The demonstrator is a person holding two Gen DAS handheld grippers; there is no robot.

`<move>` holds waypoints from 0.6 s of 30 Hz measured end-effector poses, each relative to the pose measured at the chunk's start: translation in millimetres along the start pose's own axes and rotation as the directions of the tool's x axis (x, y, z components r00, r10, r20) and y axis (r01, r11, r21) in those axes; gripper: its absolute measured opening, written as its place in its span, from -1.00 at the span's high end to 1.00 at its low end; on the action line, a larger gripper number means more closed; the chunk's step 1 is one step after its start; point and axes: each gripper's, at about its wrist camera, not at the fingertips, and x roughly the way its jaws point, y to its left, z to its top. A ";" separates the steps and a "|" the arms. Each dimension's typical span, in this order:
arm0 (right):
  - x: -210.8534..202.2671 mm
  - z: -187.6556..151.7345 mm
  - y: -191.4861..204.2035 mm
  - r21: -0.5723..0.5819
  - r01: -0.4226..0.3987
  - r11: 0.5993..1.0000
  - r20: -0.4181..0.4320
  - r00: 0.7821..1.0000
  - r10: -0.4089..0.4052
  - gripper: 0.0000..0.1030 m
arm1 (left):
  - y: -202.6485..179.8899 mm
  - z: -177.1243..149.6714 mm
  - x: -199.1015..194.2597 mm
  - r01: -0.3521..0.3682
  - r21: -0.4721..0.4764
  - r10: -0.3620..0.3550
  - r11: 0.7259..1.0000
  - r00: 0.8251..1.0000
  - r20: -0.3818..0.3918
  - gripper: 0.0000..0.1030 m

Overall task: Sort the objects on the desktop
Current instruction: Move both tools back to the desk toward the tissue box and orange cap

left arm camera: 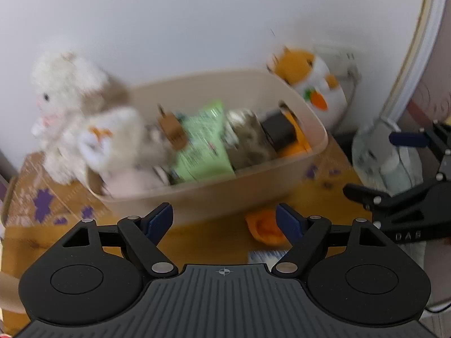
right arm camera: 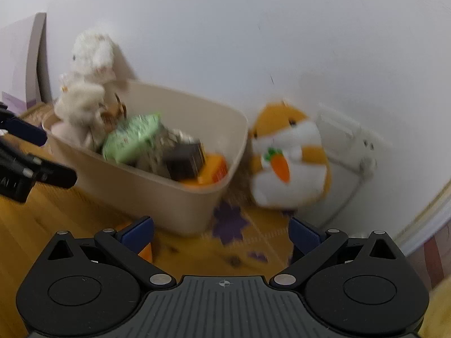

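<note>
Your left gripper (left arm camera: pixel 225 219) stands wide with nothing between its blue pads (left arm camera: pixel 159 218); it hangs over the wooden desk (left arm camera: pixel 203 239), just in front of the beige bin (left arm camera: pixel 214 197). Your right gripper (right arm camera: pixel 221 233) is spread just as wide and empty, over the patterned mat (right arm camera: pixel 253 242) by the bin's near corner. Each gripper also shows at the edge of the other's view.

An orange object (left arm camera: pixel 263 226), too blurred to name, lies on the desk beside your left gripper's right finger. The bin holds a green packet (left arm camera: pixel 203 143), a dark box (left arm camera: pixel 277 131), something orange under it, and a white plush. A white plush rabbit (left arm camera: pixel 60 104) sits at the bin's left end; an orange-and-white hamster plush (right arm camera: pixel 290 163) with a carrot sits just past its right end, against the white wall (right arm camera: pixel 253 28).
</note>
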 end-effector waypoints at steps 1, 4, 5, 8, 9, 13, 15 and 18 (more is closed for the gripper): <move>0.2 -5.6 -1.4 0.006 0.002 1.000 -0.014 1.000 -0.002 -1.00 | -5.5 -5.6 3.9 0.002 0.005 -0.002 1.000 1.000 -0.016 -0.58; 0.7 -19.5 -3.1 0.011 0.005 1.000 -0.046 0.999 -0.005 -1.00 | -19.6 -20.3 15.2 0.009 0.007 -0.009 1.000 0.998 -0.058 -0.58; 0.5 -24.5 -3.3 0.010 0.005 1.000 -0.056 0.998 -0.004 -1.00 | -23.5 -24.3 18.9 0.014 0.004 -0.013 1.000 0.997 -0.071 -0.58; 0.5 -37.0 -3.4 0.009 0.001 1.000 -0.080 0.997 0.000 -1.00 | -36.4 -37.2 31.7 0.025 0.002 -0.025 1.000 0.993 -0.115 -0.58; 1.0 -40.3 -3.3 0.009 -0.003 1.000 -0.087 0.996 0.004 -1.00 | -40.1 -41.3 35.6 0.027 0.004 -0.026 1.000 0.992 -0.126 -0.58; 3.3 -53.5 -3.1 0.013 -0.007 1.000 -0.112 0.994 0.009 -1.00 | -51.7 -53.7 50.9 0.037 -0.013 -0.039 0.999 0.983 -0.180 -0.58; 5.0 -58.5 -4.0 0.021 -0.009 1.000 -0.123 0.992 0.011 -1.00 | -53.2 -56.6 57.1 0.036 -0.029 -0.041 0.999 0.980 -0.194 -0.58; 7.3 -64.6 -4.3 0.026 -0.014 1.000 -0.138 0.990 0.017 -1.00 | -54.5 -60.3 66.9 0.024 -0.057 -0.035 0.998 0.976 -0.215 -0.58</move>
